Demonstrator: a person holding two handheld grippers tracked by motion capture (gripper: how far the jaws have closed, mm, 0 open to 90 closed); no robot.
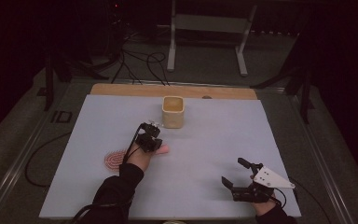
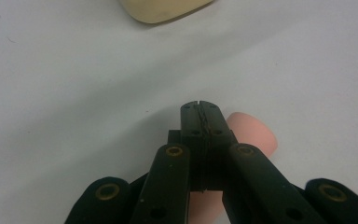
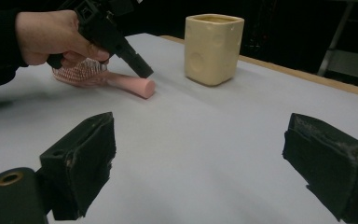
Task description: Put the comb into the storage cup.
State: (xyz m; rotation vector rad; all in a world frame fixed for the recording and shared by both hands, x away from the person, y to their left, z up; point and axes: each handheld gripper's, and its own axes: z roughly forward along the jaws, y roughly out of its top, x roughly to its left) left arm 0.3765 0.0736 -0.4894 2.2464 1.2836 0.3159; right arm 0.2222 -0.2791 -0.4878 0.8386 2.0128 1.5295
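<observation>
Your left gripper (image 3: 142, 71), jaws closed and empty, sits atop the pink hairbrush (image 3: 121, 81) handle. Handle runs toward the table's (image 1: 205, 158) right edge. Right gripper (image 1: 237, 176) hangs wide open, well apart.

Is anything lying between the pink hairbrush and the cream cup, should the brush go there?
Nothing visible. Bare table lies between the pink hairbrush and the cream cup. The shut left gripper sits over the brush handle.

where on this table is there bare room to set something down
Free: the far left corner of the pale grey mat, the stretch right of the cream square ceramic cup, and the middle between both tools. Crowded: around the pink round hairbrush, where the shut left tool hovers. The open right tool occupies the near right.
</observation>
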